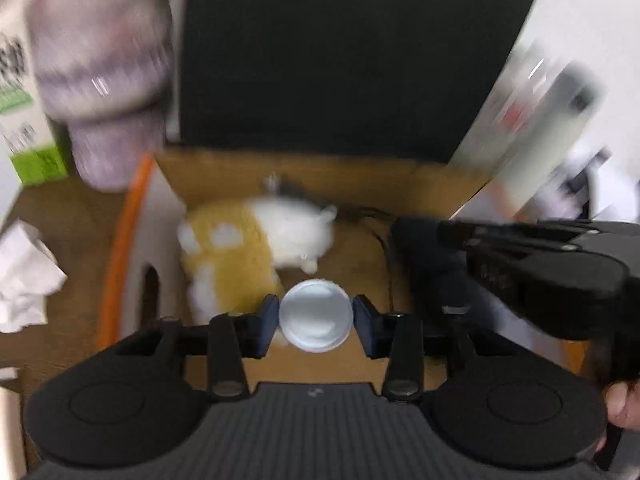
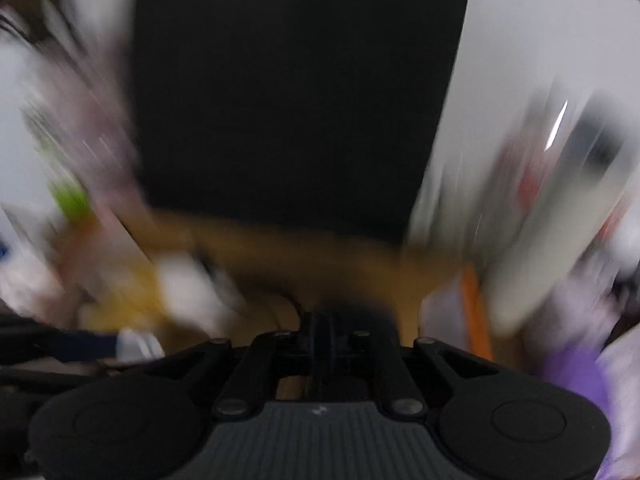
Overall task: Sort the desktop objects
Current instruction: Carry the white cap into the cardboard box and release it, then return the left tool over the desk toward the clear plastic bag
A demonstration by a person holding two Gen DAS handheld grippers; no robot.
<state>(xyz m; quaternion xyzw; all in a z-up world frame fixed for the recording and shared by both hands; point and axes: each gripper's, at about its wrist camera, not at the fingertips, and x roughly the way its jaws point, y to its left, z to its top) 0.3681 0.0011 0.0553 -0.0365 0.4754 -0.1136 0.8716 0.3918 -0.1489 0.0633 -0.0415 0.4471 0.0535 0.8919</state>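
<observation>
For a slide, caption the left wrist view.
Left hand-held gripper carries a white round lid over a cardboard box holding a plush toy.

I see my left gripper (image 1: 316, 318) pitched steeply downward, its two blue-padded fingers (image 1: 269, 322) set a moderate way apart with a small round white cap (image 1: 316, 315) sitting between them; the pads sit right at the cap's sides, though I cannot tell how firmly they press. My right gripper (image 1: 416, 236) reaches in from the right edge of the left wrist view, its black body lying nearly level across the picture, and a thumb (image 1: 622, 404) shows beside the handle at the lower right. In its own heavily blurred view, the right gripper's fingers (image 2: 322, 332) stand almost together, a narrow dark seam between them.
</observation>
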